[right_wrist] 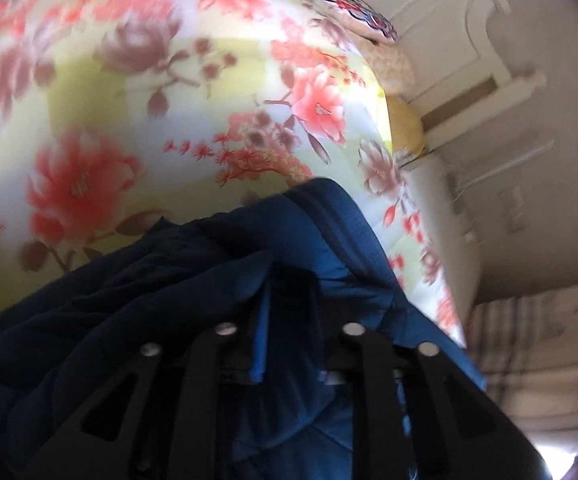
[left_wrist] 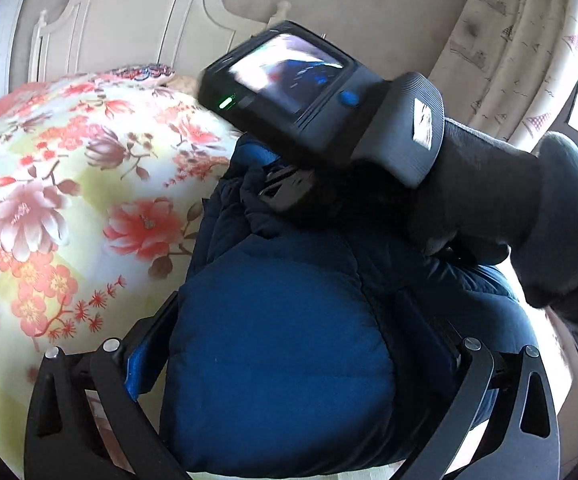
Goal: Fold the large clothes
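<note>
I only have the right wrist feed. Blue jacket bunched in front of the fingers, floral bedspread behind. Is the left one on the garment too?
Observer: Yes. The left hand-held gripper has a thick padded fold of the blue jacket between its fingers.
Operator: Where's my right unit relative to that?
Observer: The right hand-held gripper sits just beyond that fold, fingers down in the jacket.
Operator: Recording?
Observer: A green light glows beside its rear screen.
</note>
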A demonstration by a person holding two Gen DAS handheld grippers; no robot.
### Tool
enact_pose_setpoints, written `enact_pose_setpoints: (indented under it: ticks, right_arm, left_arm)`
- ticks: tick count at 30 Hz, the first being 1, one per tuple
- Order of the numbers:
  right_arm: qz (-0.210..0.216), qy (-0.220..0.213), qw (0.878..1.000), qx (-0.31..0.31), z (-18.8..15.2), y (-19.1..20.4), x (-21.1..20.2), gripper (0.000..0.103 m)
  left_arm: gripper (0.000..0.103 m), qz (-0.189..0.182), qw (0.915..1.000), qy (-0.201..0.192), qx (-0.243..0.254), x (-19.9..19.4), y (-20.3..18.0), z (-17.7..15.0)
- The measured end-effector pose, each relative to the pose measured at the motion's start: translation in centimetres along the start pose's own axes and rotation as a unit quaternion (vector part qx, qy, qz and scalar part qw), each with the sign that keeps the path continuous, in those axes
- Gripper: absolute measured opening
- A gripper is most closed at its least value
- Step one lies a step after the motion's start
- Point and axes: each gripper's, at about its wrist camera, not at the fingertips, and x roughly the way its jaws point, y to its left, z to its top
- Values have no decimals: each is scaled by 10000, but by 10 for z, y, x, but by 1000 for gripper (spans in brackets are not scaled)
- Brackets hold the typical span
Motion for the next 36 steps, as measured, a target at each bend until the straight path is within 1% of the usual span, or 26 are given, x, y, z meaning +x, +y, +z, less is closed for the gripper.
enact_pose_setpoints:
  ticks: [1,3,4,7,9,10,11,13,14,15,16,17,18,19,21,22,23,24,25,26,28,31,32,33,35,36]
  right_arm:
    - [-194,17,9996,-204,1,10,0,6]
    - [-539,24,9974,-475,1,23,0,4]
    - [-569,-10,9972,-488,1,24,-1,4]
    - [-48,-411,9991,45,-7,3,-14,5]
    - [639,-865,9921,650,-21,-27,-36,26]
    - [883,-1075,9853,994,-29,-46,-47,65]
    - [1080,-1413,9727,1489,-44,-72,-64,84]
    - [1122,-1865,9496,2254,-77,-118,-82,84]
    - [1127,-1894,9406,2584,-91,-135,-83,83]
    - [1220,-1890,9273,2990,-108,-155,-80,80]
    - [1399,-1860,9135,3336,-124,-171,-73,74]
    - [1588,-1758,8988,3687,-142,-186,-62,72]
    - [1630,-1616,8930,3871,-154,-192,-50,72]
    - [1711,-1321,8926,3957,-166,-192,-29,72]
    - [1794,-961,9008,3836,-175,-181,3,83]
    - [1789,-1003,9013,3817,-180,-173,13,88]
    - [1874,-1150,8910,3972,-185,-171,21,89]
    - [1931,-1142,8840,4101,-187,-172,22,89]
    - [1891,-1078,8870,4073,-183,-172,22,89]
    - [1760,-921,8963,3965,-177,-171,15,89]
    - [1568,-920,9017,3923,-171,-177,0,86]
    - [1210,-1381,8894,4187,-174,-190,-23,86]
    - [1247,-1364,8875,4221,-173,-191,-20,87]
    - [1355,-1217,8904,4172,-170,-187,-11,87]
    - [1677,-714,9019,3917,-162,-172,15,90]
    - [1652,-727,9044,3868,-162,-169,17,91]
  left_arm:
    - [99,26,10000,40,0,0,0,0]
    - [99,23,10000,91,-3,2,1,1]
    - [99,10,9999,109,-12,3,1,1]
    - [99,14,9999,135,42,4,0,0]
    - [99,57,9999,119,95,4,-3,-1]
    - [99,45,9999,121,85,4,-3,-1]
    - [99,28,9999,124,71,4,-2,-1]
    - [99,9,9999,128,59,5,-1,-1]
    - [99,16,9999,125,64,5,-1,-1]
    - [99,34,9999,121,77,5,-2,-1]
    - [99,45,9999,114,83,5,-2,-1]
    - [99,59,9999,106,92,5,-2,-1]
    - [99,78,9999,96,102,5,-3,-2]
    - [99,90,9999,88,110,5,-4,-1]
    - [99,128,9998,73,126,6,-5,-1]
    - [99,142,9998,69,134,5,-6,-2]
    - [99,139,9998,72,120,5,-6,-2]
    - [99,113,9999,85,100,5,-5,-2]
    - [99,100,9999,92,95,5,-6,-2]
    - [99,89,9999,97,93,5,-5,-1]
    - [99,73,9999,94,86,5,-5,-2]
    - [99,33,9999,103,59,6,-3,-2]
    - [99,24,9999,106,52,6,-3,-2]
    - [99,21,9999,104,53,6,-3,-2]
    - [99,34,9999,97,63,6,-3,-2]
    - [99,27,9999,109,52,6,-3,-2]
